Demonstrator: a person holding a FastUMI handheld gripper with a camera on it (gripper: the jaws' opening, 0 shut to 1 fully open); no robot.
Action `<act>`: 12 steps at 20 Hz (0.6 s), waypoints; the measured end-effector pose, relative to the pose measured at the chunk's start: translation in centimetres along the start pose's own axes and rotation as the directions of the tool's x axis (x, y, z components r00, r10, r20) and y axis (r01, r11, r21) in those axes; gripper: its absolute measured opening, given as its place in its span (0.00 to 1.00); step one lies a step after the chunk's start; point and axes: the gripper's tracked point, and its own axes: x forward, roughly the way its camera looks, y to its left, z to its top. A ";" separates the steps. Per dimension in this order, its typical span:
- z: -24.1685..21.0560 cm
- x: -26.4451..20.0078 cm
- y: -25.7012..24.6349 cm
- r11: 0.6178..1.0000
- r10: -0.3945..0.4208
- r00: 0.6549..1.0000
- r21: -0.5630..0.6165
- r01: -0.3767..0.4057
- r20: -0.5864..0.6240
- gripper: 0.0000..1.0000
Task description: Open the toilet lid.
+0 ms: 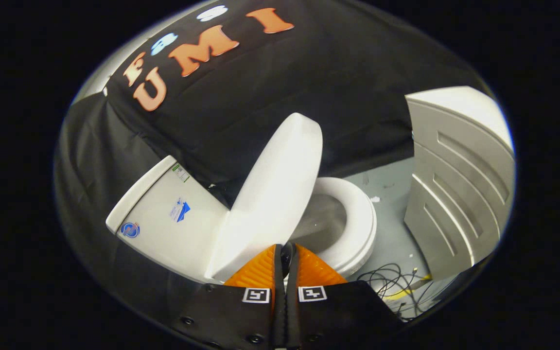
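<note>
The white toilet lid (275, 184) stands raised at a steep tilt, hinged at the tank (163, 218) and leaning away from the seat (358, 228). The seat ring lies flat, and the bowl (321, 223) shows inside it. My gripper (286, 250) is shut, its fingers pressed together with nothing visibly between them. The tips sit at the lid's near lower edge, in front of its inner face. I cannot tell whether they touch the lid.
A white ribbed cabinet (460, 180) stands to the right of the toilet. Loose black and yellow cables (396, 282) lie on the grey floor (392, 194) beside the bowl. Black cloth hangs behind the tank.
</note>
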 end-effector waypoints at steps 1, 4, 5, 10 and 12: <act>0.5 -0.3 0.8 0.999 0.000 1.000 -0.047 0.000 0.007 0.08; 1.6 -1.0 2.5 0.992 -0.007 1.000 -0.129 0.010 0.028 0.08; 1.9 -1.0 3.1 0.990 -0.005 0.999 -0.139 0.010 0.036 0.08; 3.3 -1.5 5.9 0.987 0.008 0.998 -0.160 0.003 0.069 0.08; 3.9 -1.8 7.6 0.975 0.013 0.996 -0.222 0.008 0.090 0.08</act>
